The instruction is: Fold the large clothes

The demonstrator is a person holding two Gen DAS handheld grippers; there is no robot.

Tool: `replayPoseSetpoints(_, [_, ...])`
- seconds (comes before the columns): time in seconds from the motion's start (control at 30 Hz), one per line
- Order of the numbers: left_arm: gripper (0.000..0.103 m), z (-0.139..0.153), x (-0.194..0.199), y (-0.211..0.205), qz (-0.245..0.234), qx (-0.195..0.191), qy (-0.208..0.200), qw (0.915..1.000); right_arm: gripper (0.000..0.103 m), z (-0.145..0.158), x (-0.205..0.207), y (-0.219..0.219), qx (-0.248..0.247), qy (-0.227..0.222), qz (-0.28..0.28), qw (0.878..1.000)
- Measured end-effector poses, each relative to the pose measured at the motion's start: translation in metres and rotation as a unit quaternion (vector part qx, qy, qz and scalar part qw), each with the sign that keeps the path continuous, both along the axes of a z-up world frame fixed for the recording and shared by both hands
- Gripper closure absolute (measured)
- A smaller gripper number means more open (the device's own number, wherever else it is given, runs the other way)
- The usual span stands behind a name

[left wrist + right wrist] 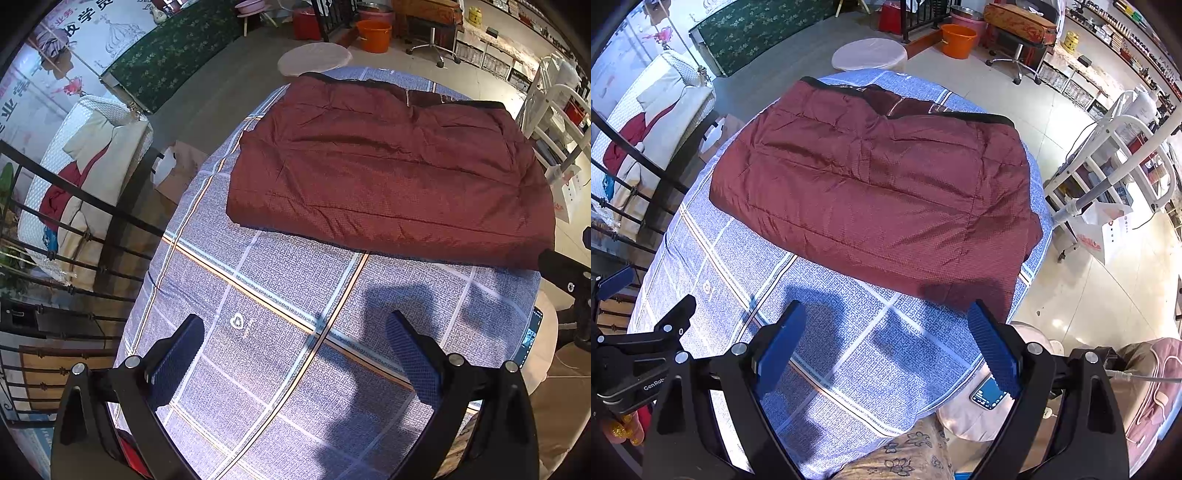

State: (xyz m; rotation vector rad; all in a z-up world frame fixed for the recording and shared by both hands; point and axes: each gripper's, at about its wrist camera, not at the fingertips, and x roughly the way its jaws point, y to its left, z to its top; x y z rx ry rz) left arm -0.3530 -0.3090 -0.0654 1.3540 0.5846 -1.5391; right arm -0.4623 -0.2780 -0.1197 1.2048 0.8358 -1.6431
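A dark red quilted jacket (388,170) lies folded into a flat rectangle on the far half of the table with the blue checked cloth (266,332). It also shows in the right wrist view (871,192), with its right edge hanging over the table edge. My left gripper (295,328) is open and empty, held above the bare cloth in front of the jacket. My right gripper (886,317) is open and empty, above the cloth just short of the jacket's near edge. The left gripper's body (642,354) shows at the left of the right wrist view.
A phone (990,395) lies on a pink cushion by the table's near right corner. A round white stool (870,55) stands beyond the table. A black metal railing (55,258) runs on the left. A white rack (1108,155) stands on the right.
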Motion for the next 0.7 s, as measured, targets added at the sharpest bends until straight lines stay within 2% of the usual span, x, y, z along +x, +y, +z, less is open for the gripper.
replayPoseSetpoints(0.7, [0.006,-0.0014,-0.0006,0.0030,-0.016,0.009,-0.004,0.9998,0.015,-0.0020,0.0007,-0.0062,0.006,0.003,0.004,1.000])
